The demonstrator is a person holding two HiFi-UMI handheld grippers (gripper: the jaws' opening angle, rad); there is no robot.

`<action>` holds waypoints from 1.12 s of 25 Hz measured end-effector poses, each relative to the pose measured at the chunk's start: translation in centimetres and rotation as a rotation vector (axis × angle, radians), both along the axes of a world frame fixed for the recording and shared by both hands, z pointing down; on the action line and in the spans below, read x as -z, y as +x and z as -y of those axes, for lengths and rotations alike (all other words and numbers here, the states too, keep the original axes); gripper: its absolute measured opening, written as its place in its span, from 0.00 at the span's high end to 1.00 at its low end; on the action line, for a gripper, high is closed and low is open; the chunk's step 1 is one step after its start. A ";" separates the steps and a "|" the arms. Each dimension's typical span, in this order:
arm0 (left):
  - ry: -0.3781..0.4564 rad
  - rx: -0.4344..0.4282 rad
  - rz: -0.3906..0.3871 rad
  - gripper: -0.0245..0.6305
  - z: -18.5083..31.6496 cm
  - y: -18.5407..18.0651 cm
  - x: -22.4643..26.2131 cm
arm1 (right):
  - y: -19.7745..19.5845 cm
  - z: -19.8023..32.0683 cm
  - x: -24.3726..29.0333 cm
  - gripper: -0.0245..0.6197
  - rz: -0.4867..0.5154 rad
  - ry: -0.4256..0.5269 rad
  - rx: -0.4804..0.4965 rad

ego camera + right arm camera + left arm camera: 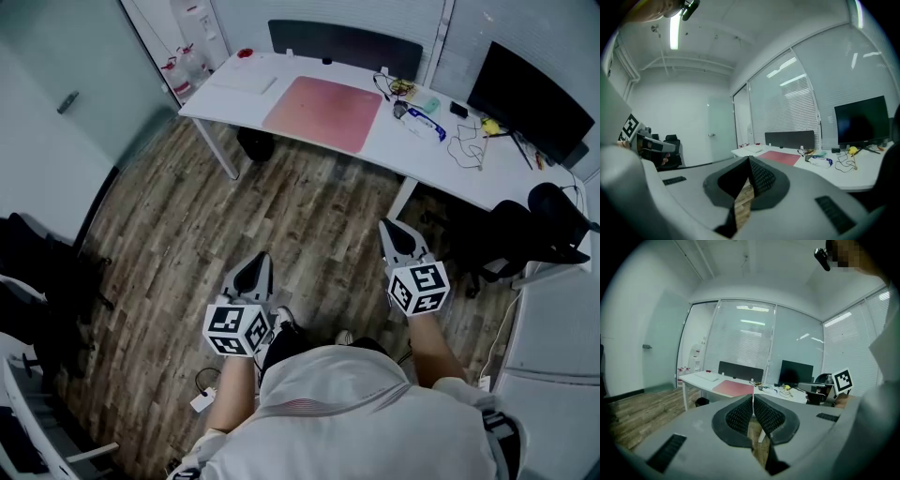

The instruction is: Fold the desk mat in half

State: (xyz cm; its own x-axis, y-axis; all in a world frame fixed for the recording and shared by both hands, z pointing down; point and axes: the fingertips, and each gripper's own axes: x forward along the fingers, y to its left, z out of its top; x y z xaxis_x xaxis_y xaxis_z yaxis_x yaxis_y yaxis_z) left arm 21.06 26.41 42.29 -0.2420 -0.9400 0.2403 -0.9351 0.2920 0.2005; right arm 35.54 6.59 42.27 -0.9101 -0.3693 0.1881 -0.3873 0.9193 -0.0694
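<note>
Desk mat: pink rectangular desk mat [323, 112] lies flat and unfolded on the long white table [427, 161], its near side along the table's front edge, towards the left end.
Left gripper: the left gripper [261, 262] has its ribbed pads pressed together with nothing between them, and is held over the floor well short of the table.
Right gripper: the right gripper [392, 230] also has its pads together with nothing in them, level with the left and well apart from the mat.
Step in hand: approach, by my judgement; folding is not yet begun.
Next move: closing on the table's front edge, opening both jaws, and taking one side of the mat at two points so that it can be carried over to the opposite side.
Surface: flat white keyboard [242, 82] near the table's left end; loose cables and small items by the black monitor [530, 101] at the right.
Room: grey-brown wood-plank floor [281, 216], black office chair [544, 225], glass walls with blinds.
</note>
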 end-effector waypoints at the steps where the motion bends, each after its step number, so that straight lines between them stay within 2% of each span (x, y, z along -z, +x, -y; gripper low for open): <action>1: 0.001 -0.002 -0.005 0.93 0.0 -0.6 -0.1 | -0.6 -0.1 0.0 0.88 -0.004 0.002 0.000; 7: 0.032 -0.026 -0.019 0.93 0.6 -5.3 0.0 | -4.9 -0.1 0.4 0.88 -0.035 0.023 -0.011; 14: 0.053 -0.058 -0.027 0.93 -0.1 -13.4 0.6 | -12.8 -1.1 1.6 0.88 -0.055 0.043 -0.033; 19: 0.048 -0.090 -0.003 0.93 -0.6 -18.6 0.6 | -17.4 -2.8 2.2 0.88 -0.056 0.072 -0.039; 23: 0.040 -0.120 -0.029 0.93 -0.3 -20.1 -0.1 | -18.8 -3.1 0.8 0.88 -0.095 0.050 -0.051; 28: 0.022 -0.129 -0.051 0.93 1.2 -21.5 -1.4 | -20.1 -1.2 -0.1 0.88 -0.098 0.029 -0.071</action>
State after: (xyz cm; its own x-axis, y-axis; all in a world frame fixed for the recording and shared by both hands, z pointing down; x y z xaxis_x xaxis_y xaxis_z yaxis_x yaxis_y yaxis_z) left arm -0.39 25.26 43.66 -0.1068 -0.9678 0.2281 -0.9529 0.1650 0.2543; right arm 15.44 7.74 42.35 -0.8591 -0.4390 0.2630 -0.4555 0.8902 -0.0020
